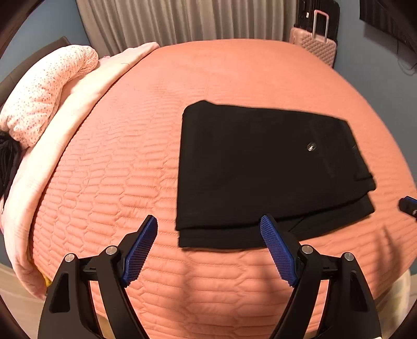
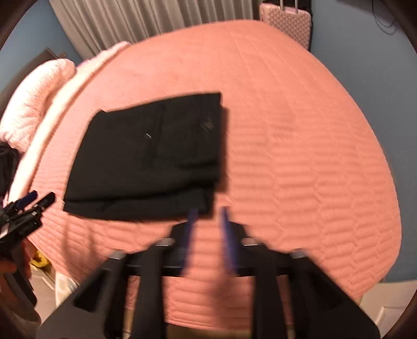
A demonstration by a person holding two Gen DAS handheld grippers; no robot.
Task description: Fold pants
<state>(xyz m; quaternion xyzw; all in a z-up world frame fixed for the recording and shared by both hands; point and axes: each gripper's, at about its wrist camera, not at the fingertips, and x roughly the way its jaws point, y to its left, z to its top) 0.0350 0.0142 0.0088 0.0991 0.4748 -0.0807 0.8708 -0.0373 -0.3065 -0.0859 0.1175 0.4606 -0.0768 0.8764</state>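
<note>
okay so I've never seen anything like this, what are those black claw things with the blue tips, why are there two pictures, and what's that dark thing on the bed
The claws are handheld grippers, one in each of a person's hands; no robot arm is involved. Each carries a wide-angle camera looking along its two fingers, which is why the bed bulges. One picture comes from the left gripper, the other from the right gripper, which is blurred. Both are open and hold nothing. The dark thing is a pair of black pants, already folded into a flat stack on the salmon quilted bedspread. A floral pillow lies at the bed's left end, and a pink suitcase stands beyond the far edge, by the curtain.
</note>
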